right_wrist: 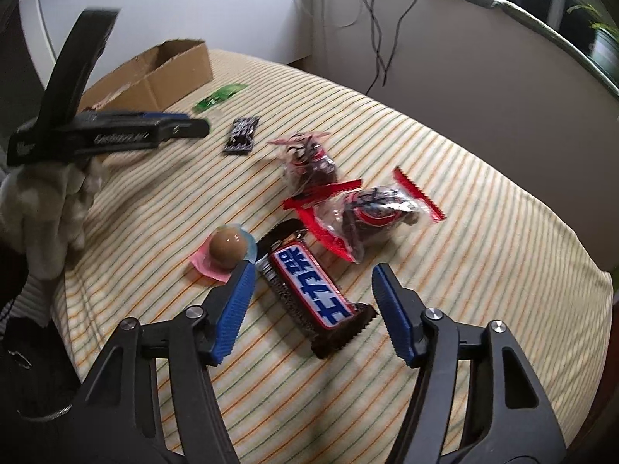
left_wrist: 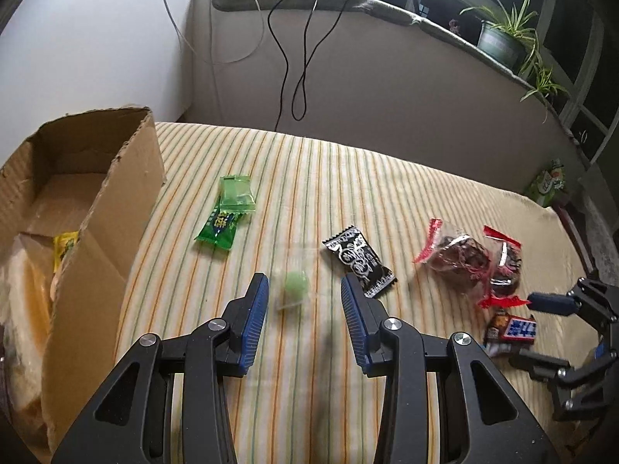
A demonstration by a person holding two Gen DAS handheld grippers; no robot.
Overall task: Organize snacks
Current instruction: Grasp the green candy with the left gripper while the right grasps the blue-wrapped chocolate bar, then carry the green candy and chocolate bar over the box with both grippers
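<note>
My left gripper (left_wrist: 303,284) is open, with a small green candy in clear wrap (left_wrist: 296,288) lying between its fingertips on the striped cloth. Two green packets (left_wrist: 228,208) and a black patterned packet (left_wrist: 358,259) lie beyond it. An open cardboard box (left_wrist: 89,201) stands at the left with a yellow packet (left_wrist: 65,247) inside. My right gripper (right_wrist: 309,270) is open and hovers around a brown, blue-labelled chocolate bar (right_wrist: 313,290). A brown ball candy on pink wrap (right_wrist: 226,249) touches its left finger. Two red-edged clear packets (right_wrist: 359,212) lie just beyond.
The striped cloth (left_wrist: 387,178) covers a table that ends at a pale wall with hanging cables (left_wrist: 294,58). Potted plants (left_wrist: 506,34) stand on the ledge at the far right. The left gripper also shows in the right wrist view (right_wrist: 201,125), held by a white-gloved hand (right_wrist: 50,208).
</note>
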